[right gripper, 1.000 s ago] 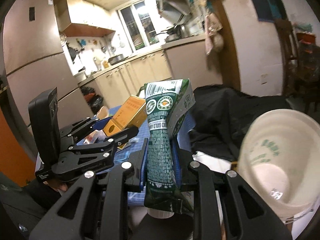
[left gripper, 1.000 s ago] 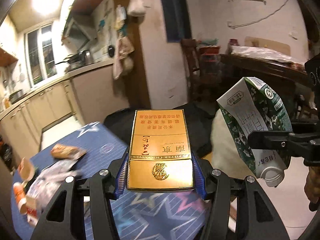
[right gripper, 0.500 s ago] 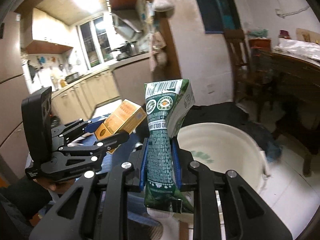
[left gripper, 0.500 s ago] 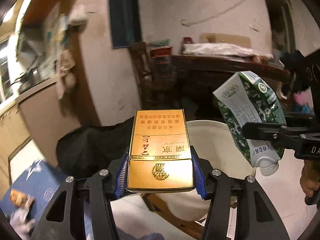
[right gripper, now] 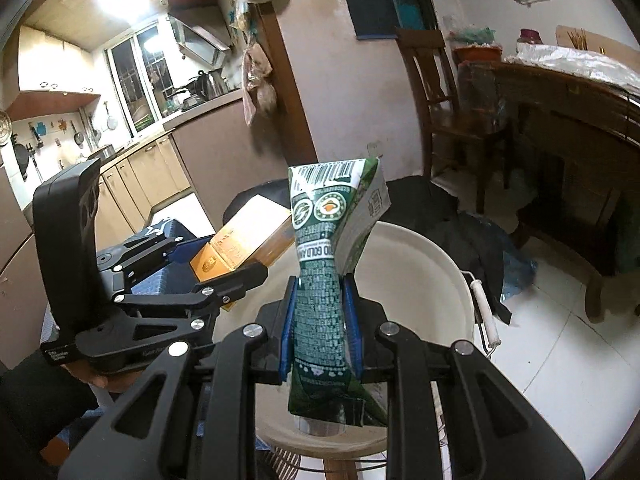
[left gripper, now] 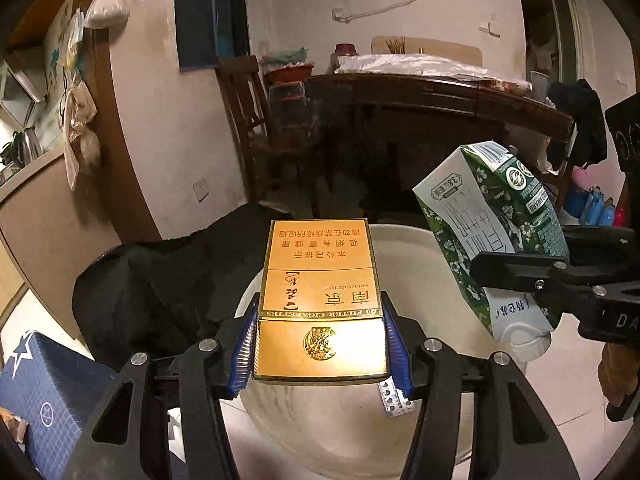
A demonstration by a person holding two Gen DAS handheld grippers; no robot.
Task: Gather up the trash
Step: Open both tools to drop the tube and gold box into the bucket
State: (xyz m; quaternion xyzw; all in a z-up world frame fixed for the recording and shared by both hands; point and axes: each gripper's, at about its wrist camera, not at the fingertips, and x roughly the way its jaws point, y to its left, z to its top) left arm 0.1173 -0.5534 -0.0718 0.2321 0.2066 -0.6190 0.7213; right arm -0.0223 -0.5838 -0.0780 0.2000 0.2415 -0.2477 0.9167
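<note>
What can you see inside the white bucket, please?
In the white bucket, only a silver blister pack shows; the gold cigarette box and the left gripper cover the rest.

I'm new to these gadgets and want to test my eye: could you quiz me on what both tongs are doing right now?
1. True or false: the left tongs grip a gold cigarette box.
2. What do the right tongs hold?
A. a glass bottle
B. a crushed green milk carton
C. nothing
3. Fill in: both items hang above the white ____.

Key: 1 true; 2 B; 3 bucket.
</note>
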